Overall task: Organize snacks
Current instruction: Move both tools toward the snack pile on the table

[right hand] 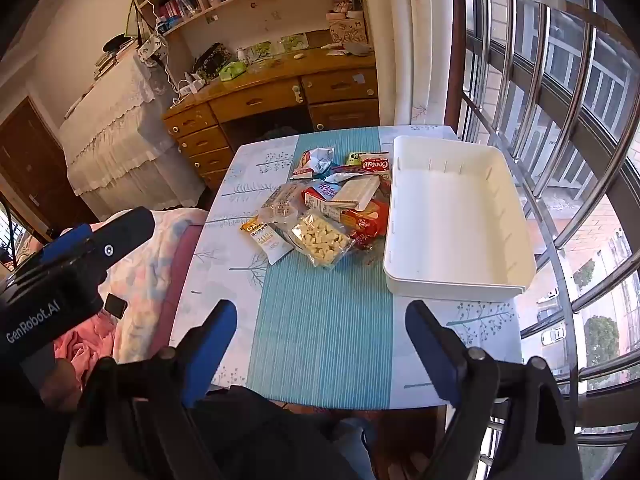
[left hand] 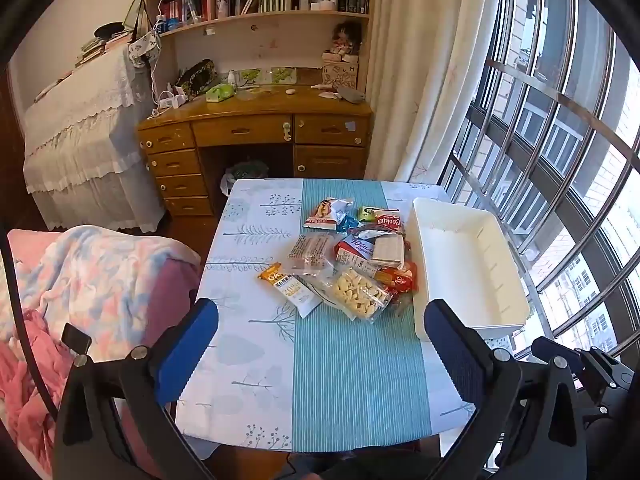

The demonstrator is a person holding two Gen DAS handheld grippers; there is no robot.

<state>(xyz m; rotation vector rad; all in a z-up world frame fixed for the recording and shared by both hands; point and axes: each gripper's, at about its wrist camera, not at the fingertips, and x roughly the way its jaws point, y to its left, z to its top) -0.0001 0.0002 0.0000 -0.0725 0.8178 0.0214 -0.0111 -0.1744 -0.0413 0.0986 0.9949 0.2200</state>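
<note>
From the left wrist view, the left gripper (left hand: 320, 328) hangs above the near half of a small table covered in a pale tree-print cloth with a teal striped runner (left hand: 352, 380), its blue-padded jaws spread wide with nothing between them. The heap of snack packets (left hand: 352, 256) lies on the runner past the gripper, just left of an empty white rectangular plastic bin (left hand: 468, 268) that sits along the table's right edge. At the near end of the heap, a clear bag of pale round biscuits (left hand: 362, 290) lies just beside the bin's near corner, and a white and orange bar wrapper (left hand: 292, 288) lies to the left of that bag. A red cookie packet (left hand: 386, 220) sits at the far end of the heap, close to the bin's far corner. Behind the table stands a wooden desk with drawers (left hand: 256, 136). From the right wrist view, the right gripper (right hand: 320, 320) is also over the table's near end, jaws apart and holding nothing. The white bin (right hand: 456, 216) lies ahead and to the right, empty, and the snack heap (right hand: 332, 208) is just left of it, touching its side. The clear biscuit bag (right hand: 322, 242) is the nearest packet, left of the bin's near corner. The left gripper's black body (right hand: 76, 256) shows at the left edge, well away from the bin, over a pink and blue blanket (right hand: 148, 280).
</note>
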